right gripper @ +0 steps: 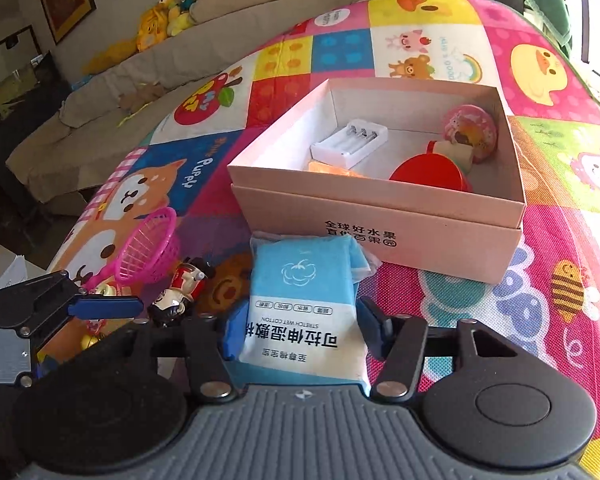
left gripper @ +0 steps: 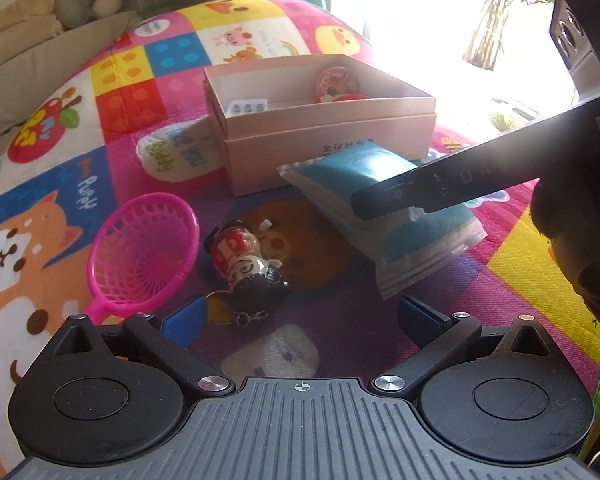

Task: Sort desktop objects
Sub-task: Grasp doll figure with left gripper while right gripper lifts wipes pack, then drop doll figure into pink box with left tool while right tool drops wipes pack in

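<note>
**Three loose things left, and the blue pack is the one in hand**

Three things lie outside the box, and the nearest, a flat blue-and-white plastic pack of cotton wipes [right gripper: 300, 304], sits between the blue pads of the right tongs [right gripper: 298, 330], which press on its two long sides. It lies on the table, its far end propped against the front wall of the open pink cardboard box [right gripper: 380, 216]. Taking it by the narrow sides looks sensible: the pack is soft and wide, and a grip across its width should keep it from folding on the way over the wall.

Inside the box are a white battery holder [right gripper: 350, 142], a red lid [right gripper: 430, 174] and a round pink tin [right gripper: 472, 130], so that is evidently where things go.

Left tongs [left gripper: 300, 320] hang wide and empty above a small figurine keychain with a red body [left gripper: 246, 258], probably lined up for it. Just beside that lies a pink plastic strainer basket [left gripper: 146, 250], on the colourful cartoon mat [left gripper: 140, 68] covering the table.
</note>
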Action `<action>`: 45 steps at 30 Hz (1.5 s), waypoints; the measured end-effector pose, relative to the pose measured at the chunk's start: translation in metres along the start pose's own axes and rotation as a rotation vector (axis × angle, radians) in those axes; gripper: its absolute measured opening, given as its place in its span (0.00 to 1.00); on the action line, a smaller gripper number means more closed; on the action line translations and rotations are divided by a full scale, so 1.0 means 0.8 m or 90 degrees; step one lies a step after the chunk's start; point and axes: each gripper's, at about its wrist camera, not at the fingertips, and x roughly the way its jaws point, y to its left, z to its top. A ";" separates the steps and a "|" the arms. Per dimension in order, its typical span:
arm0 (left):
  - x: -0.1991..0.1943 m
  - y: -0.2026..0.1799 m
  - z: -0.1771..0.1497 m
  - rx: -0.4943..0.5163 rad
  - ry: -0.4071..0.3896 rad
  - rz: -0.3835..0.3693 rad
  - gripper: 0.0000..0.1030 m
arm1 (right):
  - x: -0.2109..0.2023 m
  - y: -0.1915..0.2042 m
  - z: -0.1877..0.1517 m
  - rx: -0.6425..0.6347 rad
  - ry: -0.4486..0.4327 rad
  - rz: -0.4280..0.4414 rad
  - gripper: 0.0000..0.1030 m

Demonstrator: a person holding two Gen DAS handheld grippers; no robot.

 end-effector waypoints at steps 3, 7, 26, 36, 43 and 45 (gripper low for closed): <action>0.008 0.000 0.007 -0.018 0.001 -0.016 1.00 | -0.017 -0.012 -0.010 0.005 -0.015 -0.040 0.51; 0.011 -0.015 0.013 -0.029 0.002 -0.096 1.00 | -0.047 -0.043 -0.032 0.036 -0.026 -0.082 0.51; 0.031 -0.011 0.028 -0.019 -0.030 0.045 1.00 | -0.067 -0.061 -0.067 0.062 -0.100 -0.174 0.75; 0.032 -0.013 0.028 -0.025 -0.035 0.054 0.68 | -0.053 -0.046 -0.050 0.013 -0.066 -0.190 0.64; -0.005 -0.023 0.029 0.000 -0.063 0.015 0.67 | -0.059 -0.044 -0.039 0.006 -0.013 -0.145 0.51; -0.029 -0.025 0.046 0.012 -0.108 -0.005 0.67 | -0.082 -0.039 -0.030 0.006 -0.016 -0.104 0.50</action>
